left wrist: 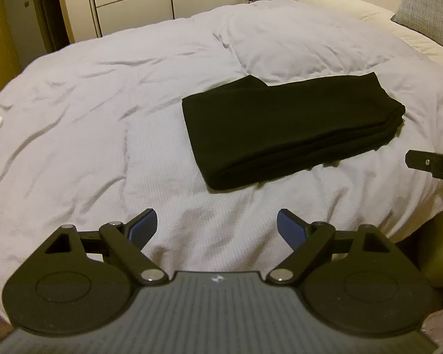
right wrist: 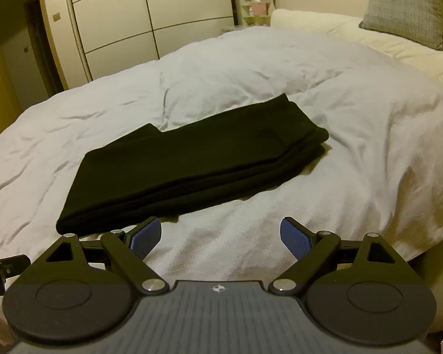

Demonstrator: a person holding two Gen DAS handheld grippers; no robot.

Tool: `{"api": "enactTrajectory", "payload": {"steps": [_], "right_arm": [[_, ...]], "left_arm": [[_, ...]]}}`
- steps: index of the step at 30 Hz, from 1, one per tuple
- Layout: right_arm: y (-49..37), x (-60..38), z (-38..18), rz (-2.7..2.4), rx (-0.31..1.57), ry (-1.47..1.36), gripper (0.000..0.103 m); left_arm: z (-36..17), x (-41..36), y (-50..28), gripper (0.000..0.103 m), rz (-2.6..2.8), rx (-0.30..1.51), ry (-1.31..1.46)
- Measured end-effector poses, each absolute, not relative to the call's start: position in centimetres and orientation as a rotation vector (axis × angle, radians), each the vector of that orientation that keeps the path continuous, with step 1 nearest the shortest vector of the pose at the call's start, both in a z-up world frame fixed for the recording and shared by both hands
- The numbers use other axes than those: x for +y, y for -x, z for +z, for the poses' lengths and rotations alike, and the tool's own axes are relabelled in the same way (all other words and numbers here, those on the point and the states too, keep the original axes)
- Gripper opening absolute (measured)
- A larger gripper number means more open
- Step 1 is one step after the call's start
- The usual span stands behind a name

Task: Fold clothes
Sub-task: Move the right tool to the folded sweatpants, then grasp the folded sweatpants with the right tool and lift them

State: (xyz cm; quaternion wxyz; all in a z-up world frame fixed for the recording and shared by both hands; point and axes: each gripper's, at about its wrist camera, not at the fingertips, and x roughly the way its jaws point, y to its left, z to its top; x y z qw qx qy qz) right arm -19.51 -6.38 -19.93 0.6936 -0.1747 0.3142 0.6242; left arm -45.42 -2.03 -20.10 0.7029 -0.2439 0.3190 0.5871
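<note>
Since both tools are hanging back off the near edge of the bed, the fold looks basically done. The left hand-held gripper (left wrist: 217, 227) has its blue pads spread wide with nothing between them, and the right hand-held gripper (right wrist: 220, 233) is the same: wide and empty. The flat folded black knit garment (right wrist: 192, 165) sits near the middle of the pale grey rumpled duvet (right wrist: 354, 112), lying apart from both tools, with stacked layers showing along its near edge.

If another fold is wanted, the smart move is probably pinching the two corners of one short end together, one tool per corner, catching every layer so the stack doesn't slide apart, then carrying that end across to meet the other. The far left corner pokes out a bit, so squaring that first would help.

Count: one black garment, two grippers, one grey woven cushion (right wrist: 407, 6) at the headboard.
</note>
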Motion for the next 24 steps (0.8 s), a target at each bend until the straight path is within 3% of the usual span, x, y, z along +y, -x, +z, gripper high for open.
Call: {"api": "enactTrajectory", "payload": {"steps": [2, 13, 24], "right_arm": [[19.6, -6.1, -20.5, 1.410, 0.690, 0.399, 0.090], [28.6, -3.8, -25.3, 1.681, 0.182, 0.732, 0.089], [36.6, 0.7, -29.5, 1.859, -0.192, 0.980, 0.083]], "left_arm": [[-20.7, -1.4, 46.3, 0.086, 1.292, 0.698, 0.567], [-24.6, 3.6, 52.4, 0.081, 1.265, 0.651, 0.714], [-26.1, 8.8, 54.9, 0.080, 1.237, 0.640, 0.767]]}}
